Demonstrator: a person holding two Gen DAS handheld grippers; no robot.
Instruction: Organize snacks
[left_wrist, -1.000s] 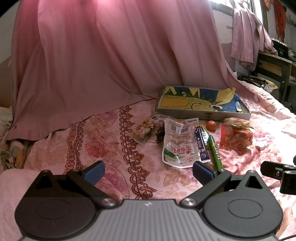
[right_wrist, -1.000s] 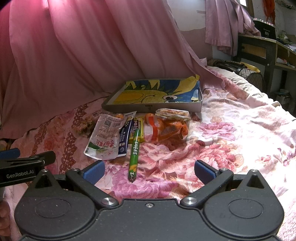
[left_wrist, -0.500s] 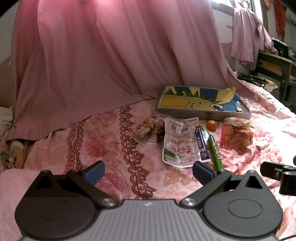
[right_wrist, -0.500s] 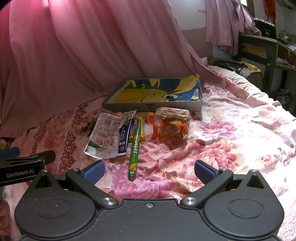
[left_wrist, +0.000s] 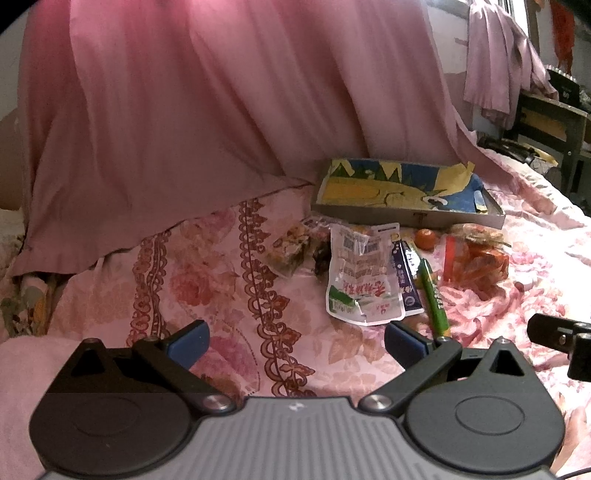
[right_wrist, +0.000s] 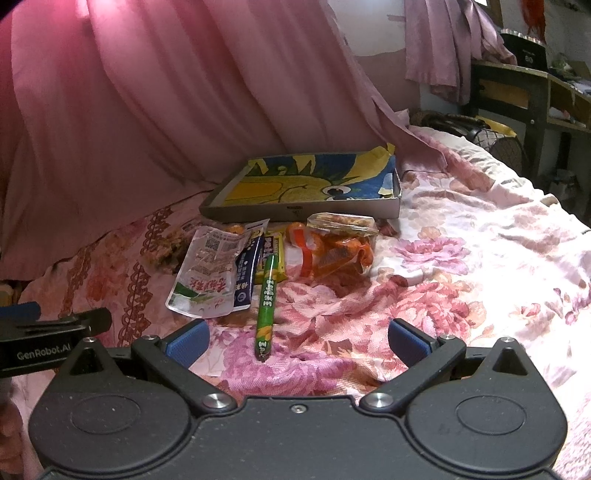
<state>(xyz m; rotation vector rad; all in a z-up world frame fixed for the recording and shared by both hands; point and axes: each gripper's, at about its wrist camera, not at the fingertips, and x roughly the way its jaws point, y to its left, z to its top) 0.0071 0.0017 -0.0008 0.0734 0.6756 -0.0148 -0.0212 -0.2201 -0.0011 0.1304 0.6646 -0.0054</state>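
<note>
Several snacks lie on a floral bedspread in front of a shallow tray (left_wrist: 410, 216) (right_wrist: 303, 212) with a yellow and blue cartoon lining. A white and green pouch (left_wrist: 360, 280) (right_wrist: 207, 275), a dark blue packet (left_wrist: 404, 278) (right_wrist: 245, 275), a green sausage stick (left_wrist: 434, 295) (right_wrist: 266, 299), an orange bag (left_wrist: 476, 260) (right_wrist: 336, 253), a small orange fruit (left_wrist: 425, 236) and a clear nut bar pack (left_wrist: 291, 247) (right_wrist: 164, 249) lie together. My left gripper (left_wrist: 295, 341) is open and empty, short of the pile. My right gripper (right_wrist: 295, 339) is open and empty, with the sausage stick's near end between its fingertips.
A pink curtain (left_wrist: 221, 110) hangs behind the bed. A dark wooden desk (right_wrist: 517, 88) and a bag (right_wrist: 461, 127) stand at the far right. The other gripper's side shows at the edge of each view, the right one (left_wrist: 561, 339) and the left one (right_wrist: 48, 332).
Both grippers have crept slightly forward toward the snack pile. Both stay open and nothing was picked up.
</note>
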